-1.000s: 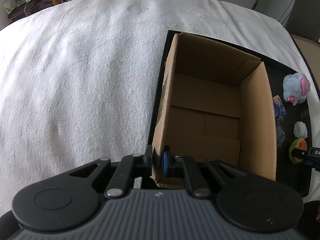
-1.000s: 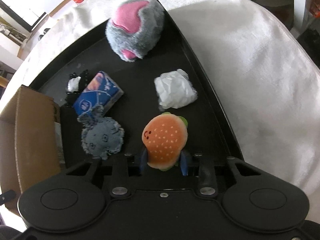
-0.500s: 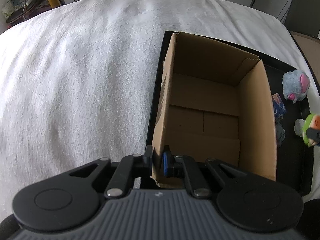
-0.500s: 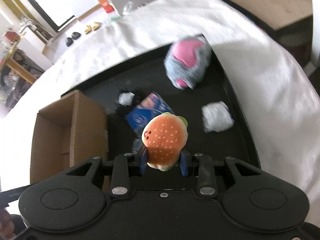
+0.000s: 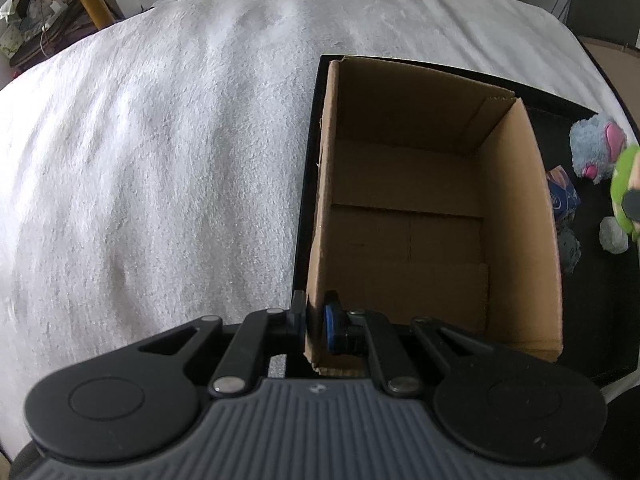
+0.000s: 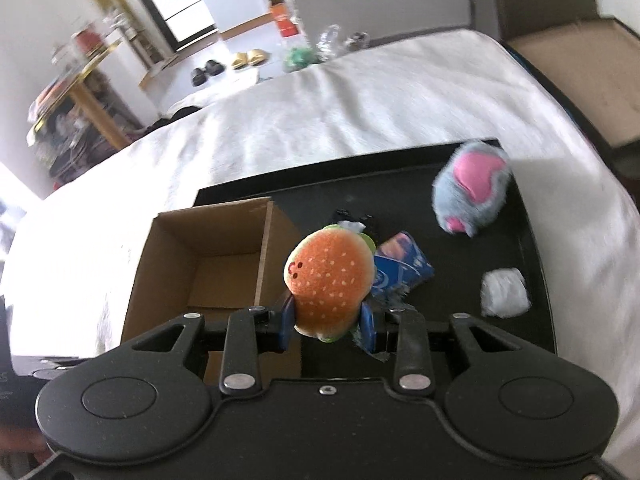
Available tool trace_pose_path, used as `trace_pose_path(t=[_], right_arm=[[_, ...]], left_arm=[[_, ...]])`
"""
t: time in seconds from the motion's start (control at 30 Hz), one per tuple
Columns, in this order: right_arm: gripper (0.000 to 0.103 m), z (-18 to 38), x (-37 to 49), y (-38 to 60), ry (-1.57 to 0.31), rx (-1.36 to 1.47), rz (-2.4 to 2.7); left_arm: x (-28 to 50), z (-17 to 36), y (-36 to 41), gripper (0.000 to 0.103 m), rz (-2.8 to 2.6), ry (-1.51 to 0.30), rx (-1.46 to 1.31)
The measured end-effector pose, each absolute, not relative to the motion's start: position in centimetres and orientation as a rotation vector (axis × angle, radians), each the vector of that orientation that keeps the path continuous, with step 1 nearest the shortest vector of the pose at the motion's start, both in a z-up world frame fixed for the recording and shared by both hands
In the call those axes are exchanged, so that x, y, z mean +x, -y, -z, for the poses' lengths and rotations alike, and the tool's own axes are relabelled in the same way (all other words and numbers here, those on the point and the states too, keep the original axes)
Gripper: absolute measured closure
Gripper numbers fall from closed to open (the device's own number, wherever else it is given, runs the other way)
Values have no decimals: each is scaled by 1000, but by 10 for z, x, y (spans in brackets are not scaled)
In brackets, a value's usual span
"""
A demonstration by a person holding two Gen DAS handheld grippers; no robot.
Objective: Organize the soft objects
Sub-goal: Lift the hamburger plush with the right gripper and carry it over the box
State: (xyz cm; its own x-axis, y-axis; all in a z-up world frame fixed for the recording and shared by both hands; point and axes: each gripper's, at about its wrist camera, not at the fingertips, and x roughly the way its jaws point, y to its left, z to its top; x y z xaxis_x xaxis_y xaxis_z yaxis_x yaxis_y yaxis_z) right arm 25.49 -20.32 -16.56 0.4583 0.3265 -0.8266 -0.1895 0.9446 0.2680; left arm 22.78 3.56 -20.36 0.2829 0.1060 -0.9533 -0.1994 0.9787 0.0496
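My right gripper [image 6: 327, 322] is shut on an orange plush burger [image 6: 330, 278] and holds it above the black tray [image 6: 532, 344], just right of the open cardboard box [image 6: 200, 256]. The burger's green edge shows at the right of the left wrist view [image 5: 625, 196]. My left gripper [image 5: 316, 320] is shut on the near left wall of the box [image 5: 520, 216], which has nothing inside. On the tray lie a grey-and-pink plush [image 6: 472, 190], a white wad [image 6: 504, 293], a blue tissue pack [image 6: 404, 274] and a grey fuzzy toy [image 5: 570, 250].
The tray sits on a white fluffy blanket [image 5: 160, 160] over a bed. A small black-and-white item [image 6: 350, 220] lies behind the burger. Shoes [image 6: 228, 66], shelves and furniture stand on the floor beyond the bed.
My right gripper has lifted the burger off the tray and carried it up and left toward the box. My left gripper still holds the box wall in the same place.
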Motion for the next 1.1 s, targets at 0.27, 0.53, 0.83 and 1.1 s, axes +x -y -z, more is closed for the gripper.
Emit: trace_pose_path(t=[0.27, 0.53, 0.83, 1.1], right_arm=[[70, 150, 255, 169, -1027, 42, -411], [70, 140, 260, 128, -1011, -153, -532], [70, 141, 261, 90, -1030, -298, -621], [68, 144, 258, 62, -1036, -389, -666]], left_arm=[[227, 205, -38, 95, -196, -1270, -77], [228, 207, -45, 95, -181, -1280, -102], [228, 211, -56, 95, -171, -1284, -150], [230, 212, -62, 95, -167, -1281, -176]])
